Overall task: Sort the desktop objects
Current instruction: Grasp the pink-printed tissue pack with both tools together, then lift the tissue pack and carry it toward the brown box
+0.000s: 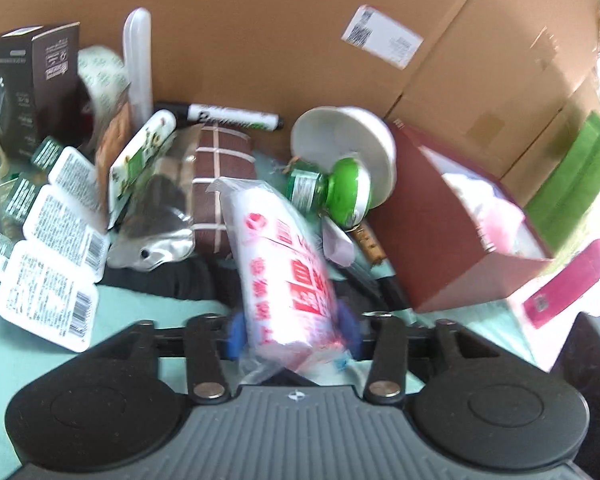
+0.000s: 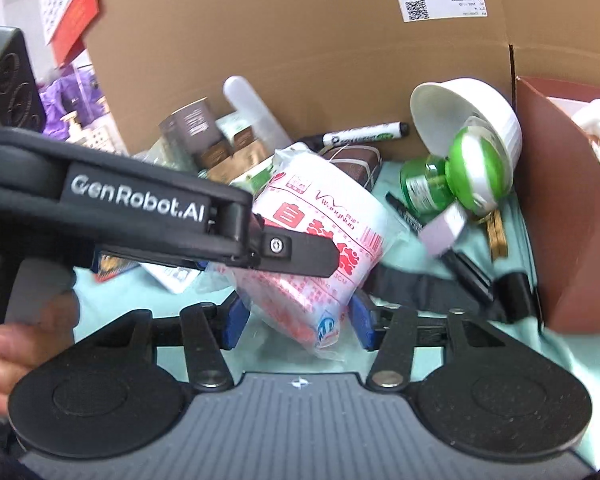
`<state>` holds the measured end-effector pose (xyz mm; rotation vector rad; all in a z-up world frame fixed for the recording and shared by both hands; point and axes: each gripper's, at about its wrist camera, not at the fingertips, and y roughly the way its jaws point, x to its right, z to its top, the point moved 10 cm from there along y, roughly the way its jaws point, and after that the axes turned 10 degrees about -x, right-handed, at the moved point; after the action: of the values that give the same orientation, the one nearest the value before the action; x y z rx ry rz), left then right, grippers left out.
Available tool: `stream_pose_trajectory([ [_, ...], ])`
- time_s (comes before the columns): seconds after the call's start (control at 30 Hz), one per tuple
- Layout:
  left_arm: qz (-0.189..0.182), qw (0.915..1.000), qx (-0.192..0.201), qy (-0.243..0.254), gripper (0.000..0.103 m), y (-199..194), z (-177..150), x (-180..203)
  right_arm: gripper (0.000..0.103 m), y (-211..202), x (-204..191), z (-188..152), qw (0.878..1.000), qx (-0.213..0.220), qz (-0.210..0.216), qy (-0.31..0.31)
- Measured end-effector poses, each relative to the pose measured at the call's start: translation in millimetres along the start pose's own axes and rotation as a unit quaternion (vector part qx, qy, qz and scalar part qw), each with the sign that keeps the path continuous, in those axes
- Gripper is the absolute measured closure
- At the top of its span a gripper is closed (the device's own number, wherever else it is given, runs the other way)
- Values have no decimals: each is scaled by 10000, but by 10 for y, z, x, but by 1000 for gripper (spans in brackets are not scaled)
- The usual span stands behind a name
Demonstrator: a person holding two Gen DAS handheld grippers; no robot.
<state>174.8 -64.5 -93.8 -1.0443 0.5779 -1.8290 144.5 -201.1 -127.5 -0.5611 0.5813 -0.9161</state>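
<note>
Plastic pack w/ red print point(image 1: 288, 264) gripped by left gripper point(image 1: 292, 330) & right gripper point(image 2: 296, 320), apparently both; marker point(image 1: 232, 117), bowl point(image 1: 342, 148), green bottle point(image 1: 332, 190) left unsorted

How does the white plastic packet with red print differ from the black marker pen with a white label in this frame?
The white plastic packet with red print is bulky and soft; the black marker pen with a white label is slim and rigid. The packet is raised at a tilt between the fingers of the left gripper and the right gripper; the marker lies flat against the brown cardboard box wall, ungripped. Both carry printed text.
</note>
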Motion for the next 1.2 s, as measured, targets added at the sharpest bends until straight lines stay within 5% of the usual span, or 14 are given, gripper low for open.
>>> stream_pose_trajectory([
  [0.17,137,9998,-122,-9,40,169,56,-34,32,-51,-4,-174,9998,-78,-132,-124],
  [0.3,102,9997,-237,-31,46,204,34,-75,27,-24,-43,-169,9998,-77,-149,-44],
  [0.37,85,9997,-235,42,57,195,31,-40,31,148,-87,25,9998,-74,-197,-17],
  [0.43,103,9997,-204,130,63,155,33,22,46,121,-135,21,9997,-38,-206,-137],
  [0.67,179,9993,93,313,65,-214,-76,300,55,-202,-276,12,9994,279,-60,-211],
  [0.93,-46,9926,850,864,65,-638,111,1045,56,-961,-211,217,9904,1254,-410,-404],
  [1.2,-864,9836,1136,1103,66,-450,533,1868,56,-1601,422,479,9742,1828,-1233,-483],
])
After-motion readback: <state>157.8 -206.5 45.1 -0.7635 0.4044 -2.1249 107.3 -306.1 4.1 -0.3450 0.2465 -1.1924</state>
